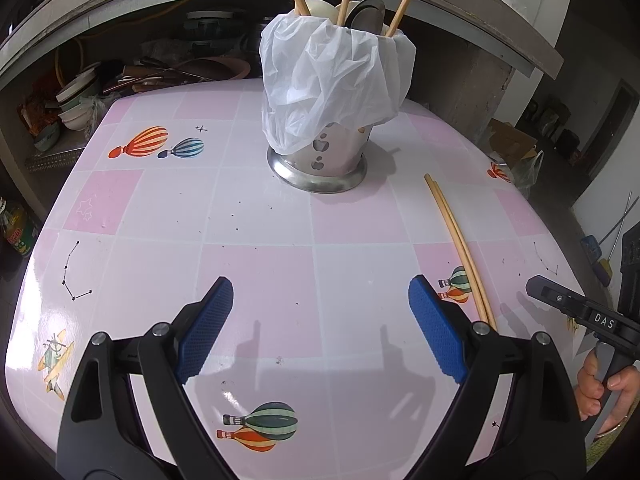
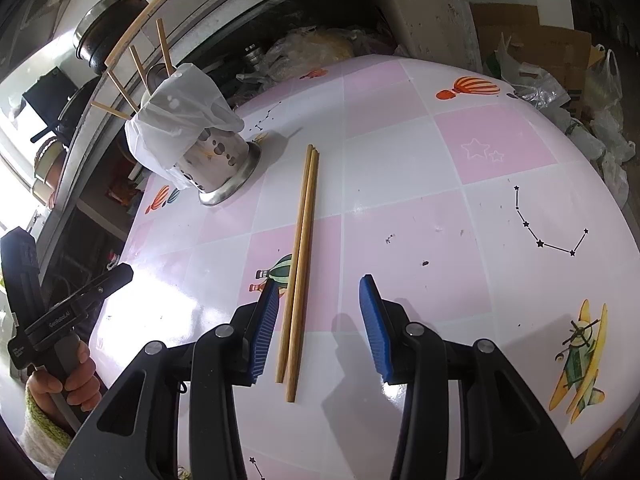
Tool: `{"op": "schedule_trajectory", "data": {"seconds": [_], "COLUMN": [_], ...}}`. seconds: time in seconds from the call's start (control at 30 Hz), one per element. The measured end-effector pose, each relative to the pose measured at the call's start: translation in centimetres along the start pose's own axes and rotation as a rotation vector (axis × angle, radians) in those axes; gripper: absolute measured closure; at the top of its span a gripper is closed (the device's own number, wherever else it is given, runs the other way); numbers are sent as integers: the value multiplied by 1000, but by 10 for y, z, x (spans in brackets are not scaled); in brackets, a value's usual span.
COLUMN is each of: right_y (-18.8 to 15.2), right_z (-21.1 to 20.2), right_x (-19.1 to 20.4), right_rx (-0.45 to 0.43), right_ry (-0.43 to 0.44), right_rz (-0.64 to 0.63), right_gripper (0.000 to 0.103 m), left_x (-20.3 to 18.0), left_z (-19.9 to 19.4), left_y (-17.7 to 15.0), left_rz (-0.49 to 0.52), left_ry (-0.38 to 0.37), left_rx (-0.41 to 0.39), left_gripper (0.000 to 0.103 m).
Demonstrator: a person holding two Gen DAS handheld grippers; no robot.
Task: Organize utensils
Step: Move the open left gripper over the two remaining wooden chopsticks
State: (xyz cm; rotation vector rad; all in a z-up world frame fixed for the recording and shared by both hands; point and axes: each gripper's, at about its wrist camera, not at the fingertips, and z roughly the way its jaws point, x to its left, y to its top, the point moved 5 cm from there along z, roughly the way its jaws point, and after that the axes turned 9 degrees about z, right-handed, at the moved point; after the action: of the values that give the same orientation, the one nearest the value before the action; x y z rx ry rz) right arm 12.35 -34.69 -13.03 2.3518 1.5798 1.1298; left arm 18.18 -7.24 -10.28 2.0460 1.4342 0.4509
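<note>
A steel utensil holder (image 1: 320, 152) (image 2: 222, 160), lined with a white plastic bag (image 1: 332, 76), stands at the back of the pink checked table (image 1: 168, 216). It holds several chopsticks and spoons. One loose pair of chopsticks (image 1: 460, 248) (image 2: 302, 248) lies flat on the table to its right. My right gripper (image 2: 320, 284) is open and straddles the near part of that pair. The sticks lie close to its left pad (image 2: 264, 324) and are not pinched. My left gripper (image 1: 320, 292) hovers open over bare table with nothing between its jaws.
A person's hand (image 1: 600, 384) holds the right gripper's handle at the table's right edge. Stacked bowls (image 1: 76, 100) and clutter fill the shelf behind the table. A cardboard box and plastic bags (image 2: 560, 60) sit past the far right edge. A pot (image 2: 108, 28) stands on the counter.
</note>
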Motion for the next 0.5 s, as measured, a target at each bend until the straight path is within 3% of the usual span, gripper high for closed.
{"op": "schedule_trajectory", "data": {"seconds": [0.5], "right_y": [-1], "right_z": [0], "right_x": [0], "right_rx": [4], "right_ry": [2], "right_rz": [-3], "right_gripper": [55], "left_x": [-3], "left_z": [1], "left_y": [-1], "left_rz": [4], "left_ry": [0], "left_rx": [4], "left_gripper": [18]}}
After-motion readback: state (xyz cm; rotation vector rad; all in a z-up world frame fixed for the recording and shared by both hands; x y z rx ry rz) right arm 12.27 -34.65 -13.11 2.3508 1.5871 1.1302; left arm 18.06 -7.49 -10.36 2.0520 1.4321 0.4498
